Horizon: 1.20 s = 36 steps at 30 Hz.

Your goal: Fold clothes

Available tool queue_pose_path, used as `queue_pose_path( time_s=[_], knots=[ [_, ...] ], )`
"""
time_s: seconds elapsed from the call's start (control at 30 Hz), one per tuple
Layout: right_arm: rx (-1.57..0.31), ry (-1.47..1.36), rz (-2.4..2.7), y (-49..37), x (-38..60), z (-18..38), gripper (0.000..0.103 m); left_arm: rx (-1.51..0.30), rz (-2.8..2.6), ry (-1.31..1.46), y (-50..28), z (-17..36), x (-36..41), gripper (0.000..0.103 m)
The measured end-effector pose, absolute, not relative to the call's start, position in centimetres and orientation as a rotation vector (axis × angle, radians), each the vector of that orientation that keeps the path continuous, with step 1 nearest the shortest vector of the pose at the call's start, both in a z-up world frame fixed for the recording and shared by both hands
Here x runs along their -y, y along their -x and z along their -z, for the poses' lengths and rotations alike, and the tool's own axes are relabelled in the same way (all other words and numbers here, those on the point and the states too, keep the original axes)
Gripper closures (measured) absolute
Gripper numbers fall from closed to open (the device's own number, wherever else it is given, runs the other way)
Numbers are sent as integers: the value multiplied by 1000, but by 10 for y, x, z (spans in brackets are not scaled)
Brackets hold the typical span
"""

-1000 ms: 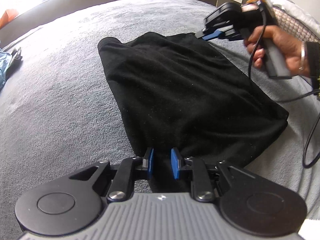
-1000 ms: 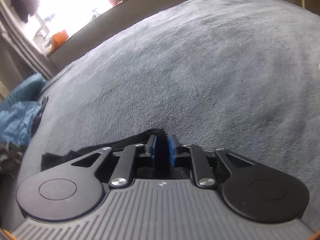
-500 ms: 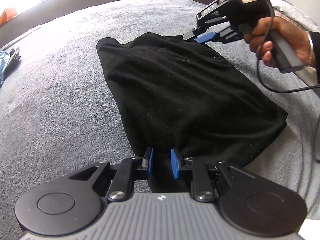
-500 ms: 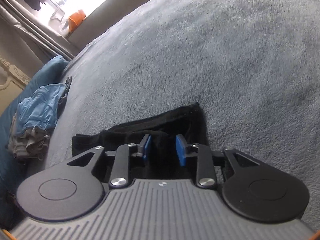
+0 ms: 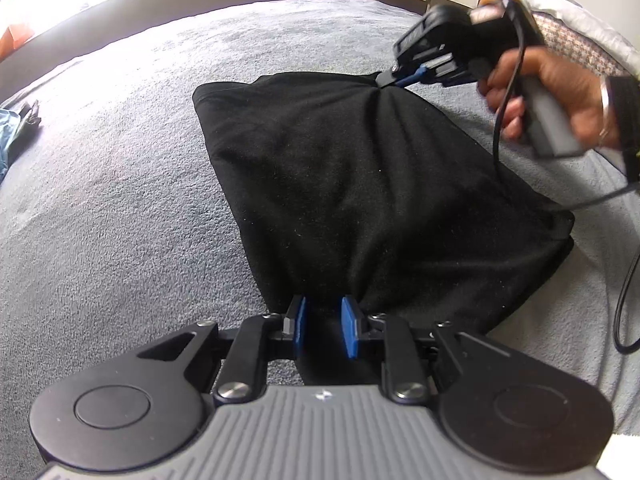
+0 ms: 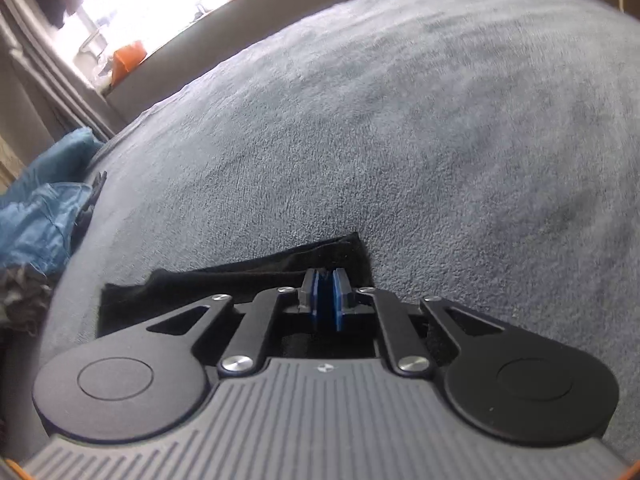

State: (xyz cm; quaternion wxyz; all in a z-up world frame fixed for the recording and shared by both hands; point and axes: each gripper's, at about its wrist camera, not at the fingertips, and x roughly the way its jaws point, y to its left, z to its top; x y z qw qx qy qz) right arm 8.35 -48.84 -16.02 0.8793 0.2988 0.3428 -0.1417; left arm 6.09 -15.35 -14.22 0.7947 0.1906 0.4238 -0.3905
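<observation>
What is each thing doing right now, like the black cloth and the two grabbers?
black garment: folded, lying on the grey blanket, pinched at two corners.
left gripper: fingers part-closed with cloth between them.
right gripper: shut on the garment's far corner.
blue clothes: crumpled in a heap, off to the side.

Your black garment reads as soft matt knit cloth, lint-flecked. Under it, the grey blanket — nubby, fleecy pile. Your left gripper is matt black plastic with bright metal pivot pins; pads smooth blue — rubbery.
</observation>
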Motion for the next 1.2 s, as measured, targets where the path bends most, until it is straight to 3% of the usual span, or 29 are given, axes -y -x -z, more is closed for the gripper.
queue_pose_path(
  time_s=[0.1, 0.27, 0.4, 0.47, 0.53, 0.57, 0.7, 1.03, 1.07, 1.1, 1.2],
  knots=[
    [-718, -651, 264, -73, 492, 137, 85, -917, 833, -401, -63, 142, 151, 82],
    [-799, -476, -33, -55, 456, 111, 85, -918, 824, -387, -63, 142, 150, 81],
    [-934, -338, -54, -48, 439, 135, 89, -916, 826, -391, -63, 139, 149, 79],
    [-960, -331, 78, -45, 452, 151, 91, -916, 833, -391, -63, 136, 148, 74],
    [-890, -448, 160, -32, 469, 144, 90, -908, 842, -386, -64, 132, 148, 54],
    [-861, -467, 180, -26, 472, 136, 88, -901, 845, -383, -64, 130, 146, 51],
    [-861, -563, 106, -4, 470, 120, 87, -901, 859, -411, -47, 126, 140, 50],
    [-969, -572, 16, 7, 448, 148, 80, -927, 850, -527, -13, 131, 132, 45],
    [-954, -573, 21, 8, 448, 147, 86, -933, 846, -530, -12, 132, 131, 45],
    [-940, -573, 26, 10, 448, 146, 100, -936, 844, -528, -12, 132, 130, 45],
    [-891, -600, 59, 17, 451, 146, 102, -941, 842, -529, -13, 137, 132, 45]
  ],
)
